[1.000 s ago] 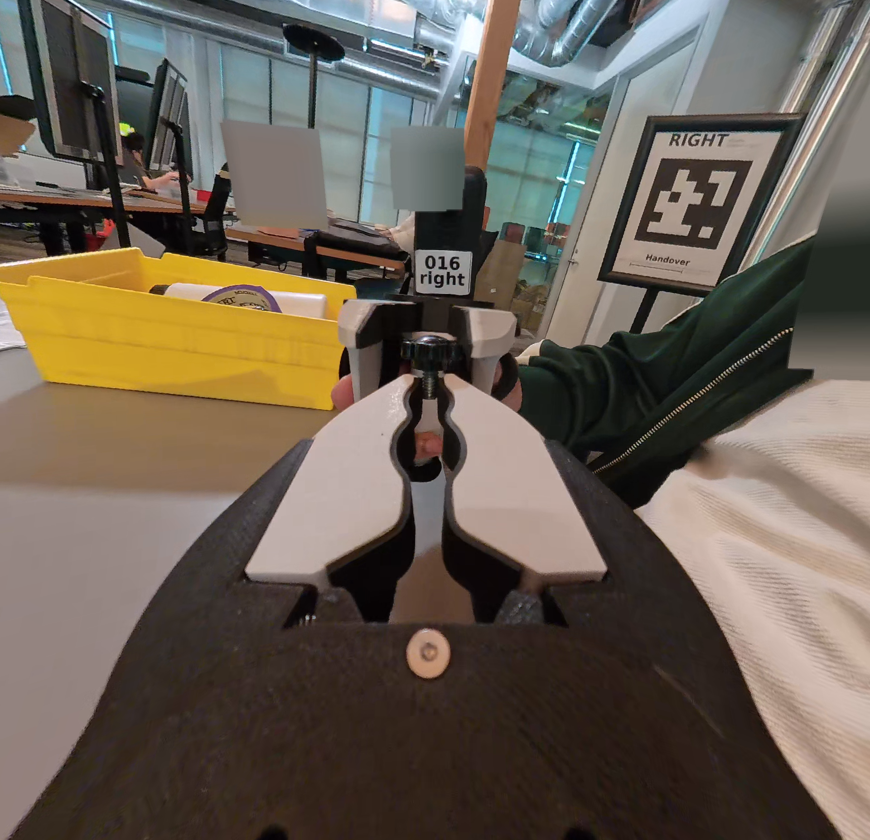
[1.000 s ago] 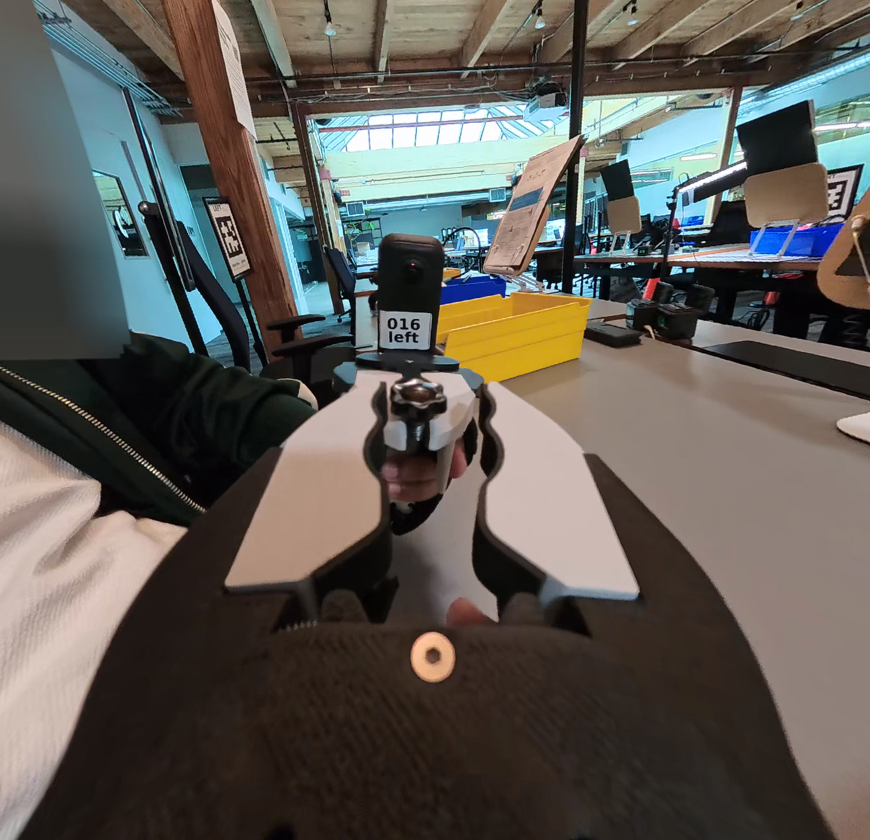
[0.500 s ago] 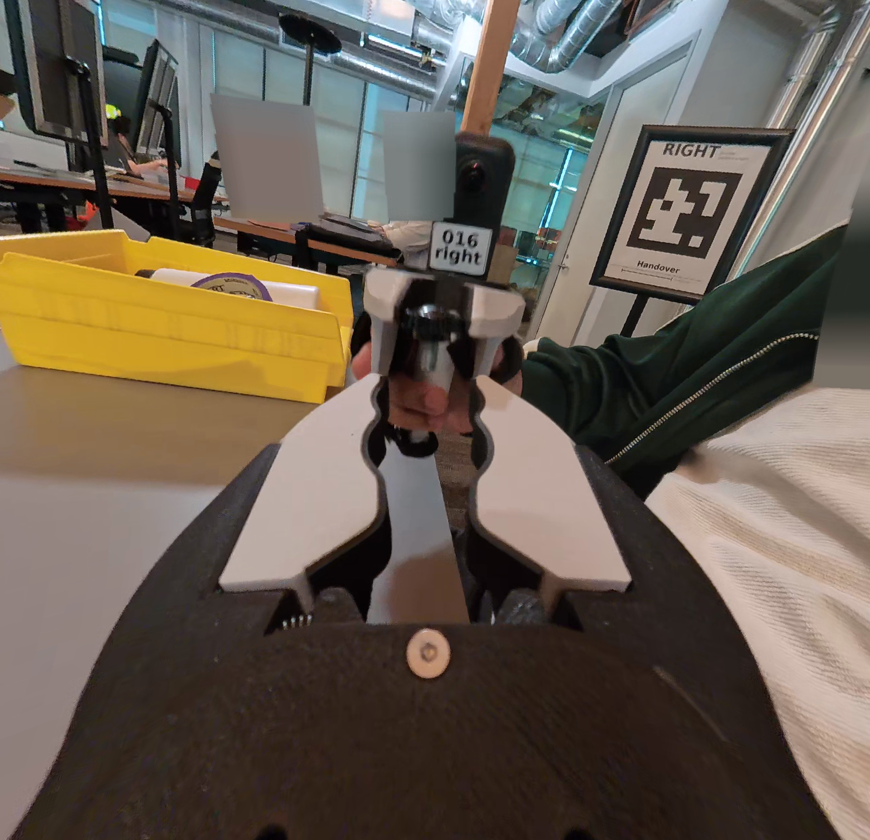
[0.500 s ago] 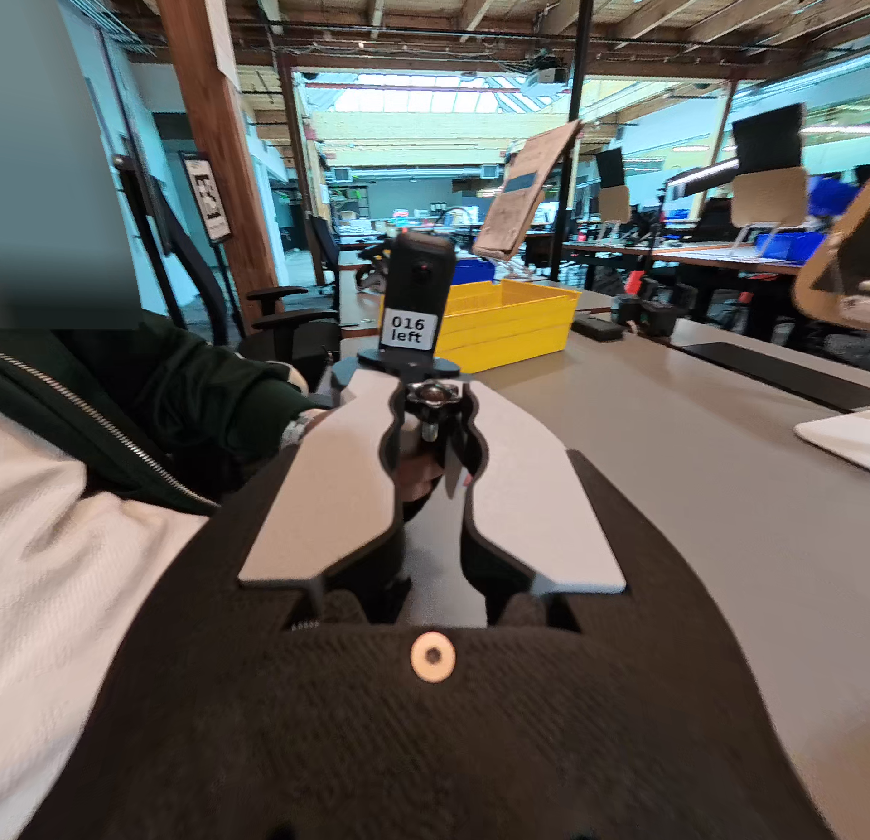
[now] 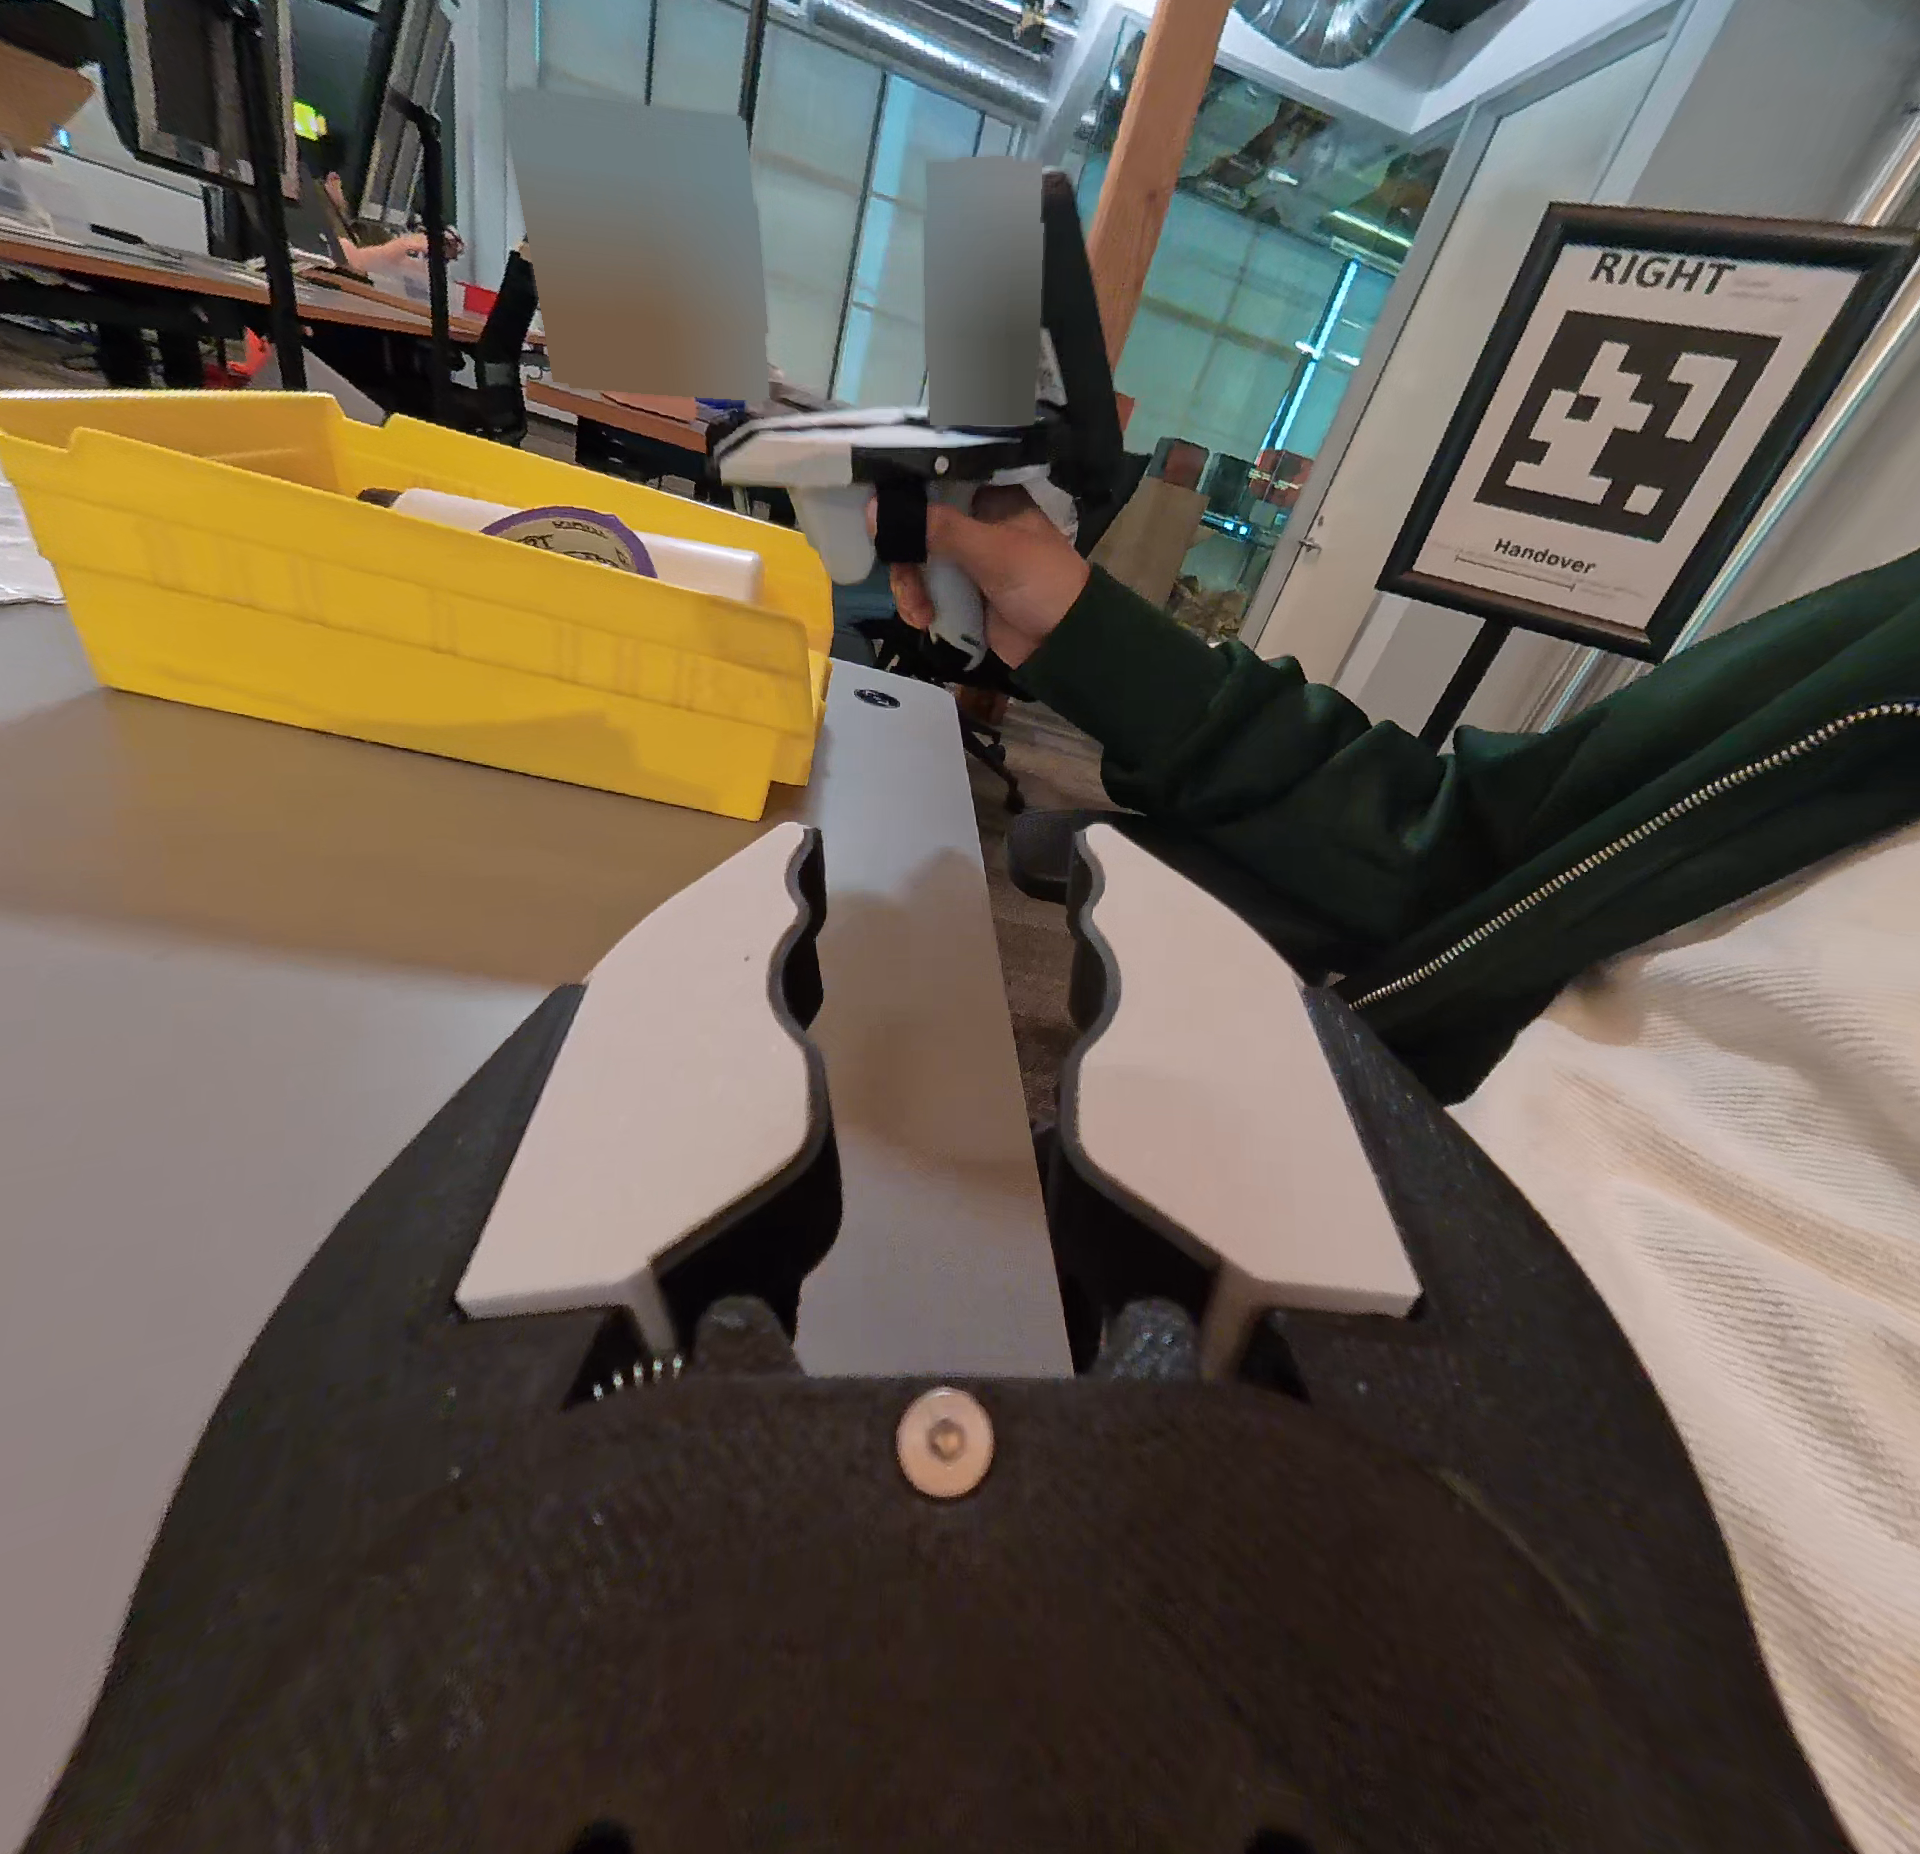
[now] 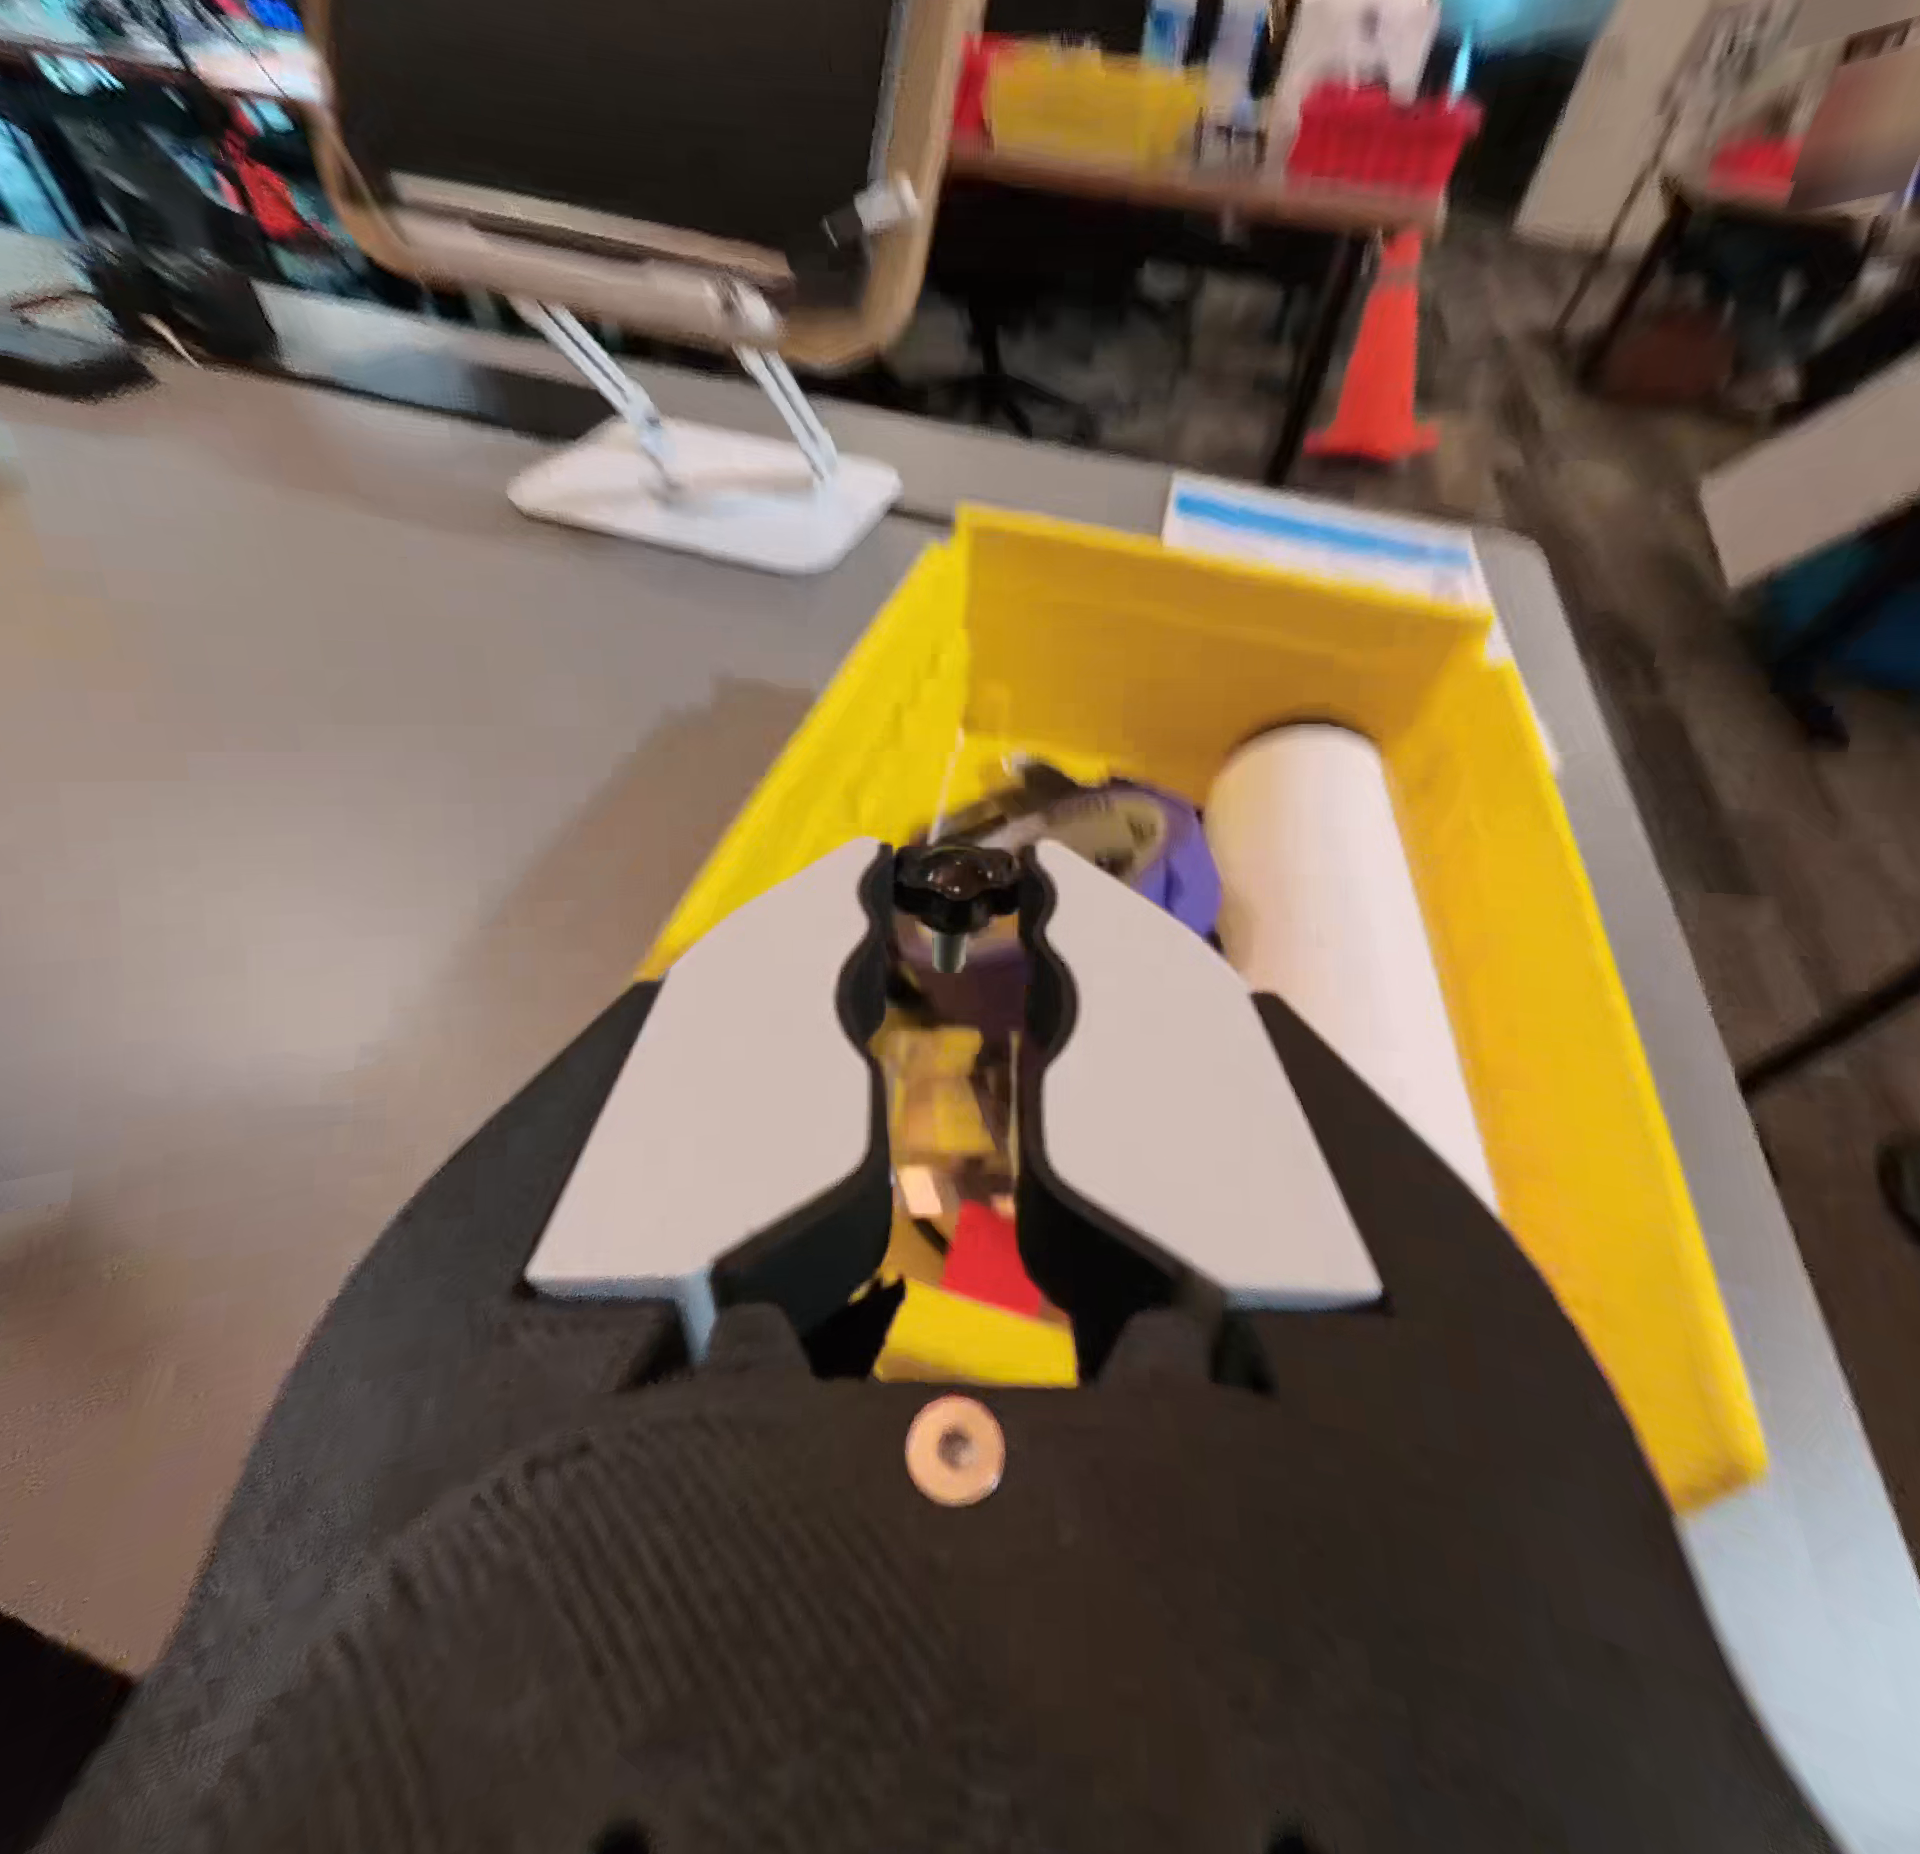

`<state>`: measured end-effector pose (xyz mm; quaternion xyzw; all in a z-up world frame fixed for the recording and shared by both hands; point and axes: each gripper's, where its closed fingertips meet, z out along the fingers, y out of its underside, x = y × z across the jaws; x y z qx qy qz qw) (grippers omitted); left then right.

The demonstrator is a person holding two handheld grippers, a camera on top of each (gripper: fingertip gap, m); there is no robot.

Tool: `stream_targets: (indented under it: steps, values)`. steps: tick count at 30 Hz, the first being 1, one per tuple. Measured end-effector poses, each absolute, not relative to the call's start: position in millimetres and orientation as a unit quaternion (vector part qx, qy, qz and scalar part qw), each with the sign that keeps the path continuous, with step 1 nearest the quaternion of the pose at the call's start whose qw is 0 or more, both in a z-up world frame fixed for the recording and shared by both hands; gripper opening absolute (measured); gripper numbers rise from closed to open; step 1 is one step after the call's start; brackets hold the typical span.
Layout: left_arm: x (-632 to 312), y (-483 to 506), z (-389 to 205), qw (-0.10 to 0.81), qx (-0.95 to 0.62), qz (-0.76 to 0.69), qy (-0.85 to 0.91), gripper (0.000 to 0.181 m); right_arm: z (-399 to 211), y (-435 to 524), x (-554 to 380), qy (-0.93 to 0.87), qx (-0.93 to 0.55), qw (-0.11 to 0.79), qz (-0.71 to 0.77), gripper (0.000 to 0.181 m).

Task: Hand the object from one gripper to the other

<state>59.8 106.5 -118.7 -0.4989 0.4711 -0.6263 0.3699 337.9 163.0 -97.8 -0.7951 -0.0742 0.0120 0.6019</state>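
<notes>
In the right wrist view, the right tongs (image 6: pixel 951 895) were nearly closed on a small black star-headed knob screw (image 6: pixel 948 885), pinched at the tips with its threaded stem pointing down. Just beyond them, the tongs hung over the open yellow plastic bin (image 6: pixel 1496 869) on the grey bench (image 6: pixel 312 765), where a purple roll of tape (image 6: pixel 1164 848) lay touching a white cylindrical roll (image 6: pixel 1340 869). In the left wrist view, the left tongs (image 5: pixel 940 848) stood wide open and empty above the bench edge; farther off, a hand (image 5: pixel 987 568) in a dark green sleeve (image 5: pixel 1247 755) held the other tool near the bin. Judged from this, the hold was shallow: a tilt or slackened squeeze could drop the screw among the bin's contents.
</notes>
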Motion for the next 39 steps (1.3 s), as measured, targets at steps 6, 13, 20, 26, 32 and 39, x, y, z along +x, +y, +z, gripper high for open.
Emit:
stream_targets:
  steps: [6,13,20,26,32,39]
  values:
    - [58,111,-119,0.368,-0.504,-0.631,0.461,0.045,-136,163,356,-0.041,-0.849,0.526,-0.004,0.023]
    - [59,111,-121,0.363,-0.507,-0.632,0.461,0.045,-130,164,366,-0.03,-0.841,0.539,-0.038,0.038]
    - [60,112,-122,0.359,-0.512,-0.632,0.457,0.044,-72,163,313,-0.088,-0.767,0.636,-0.002,0.033]
    - [60,115,-122,0.359,-0.519,-0.632,0.45,0.045,-61,157,175,-0.21,-0.708,0.663,0.126,0.033]
    - [44,152,-115,0.412,-0.559,-0.592,0.41,0.041,-155,168,118,-0.308,-0.757,0.563,0.123,0.032]
    - [-71,266,-53,0.53,-0.623,-0.526,0.233,0.03,-161,161,99,-0.388,-0.736,0.552,0.06,0.031]
